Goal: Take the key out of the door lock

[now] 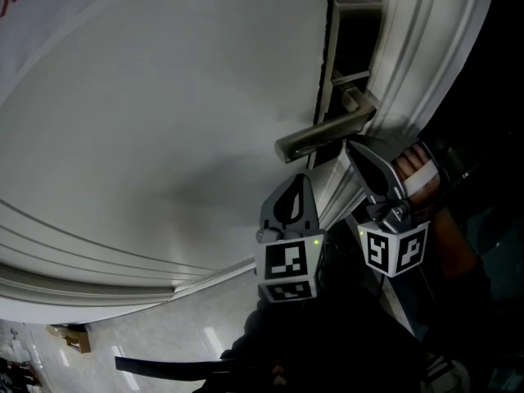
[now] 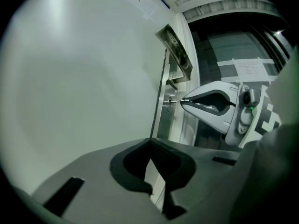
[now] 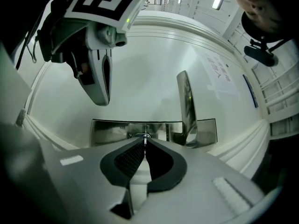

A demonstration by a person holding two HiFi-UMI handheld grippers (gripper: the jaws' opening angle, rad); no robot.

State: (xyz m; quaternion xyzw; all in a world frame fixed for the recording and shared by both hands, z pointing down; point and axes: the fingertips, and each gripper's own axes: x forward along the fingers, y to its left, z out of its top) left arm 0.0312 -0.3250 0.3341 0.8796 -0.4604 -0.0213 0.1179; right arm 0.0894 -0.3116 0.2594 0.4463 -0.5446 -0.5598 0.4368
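The small silver key (image 2: 174, 101) is found seated in the cylinder of the brushed-metal lock plate (image 3: 110, 132) on the white panelled door (image 1: 164, 97), near the steel lever handle (image 1: 323, 135). The right gripper (image 3: 144, 143) is clamped on the key. The left gripper (image 2: 150, 143) is held closed with nothing between its jaws, beside the right one.
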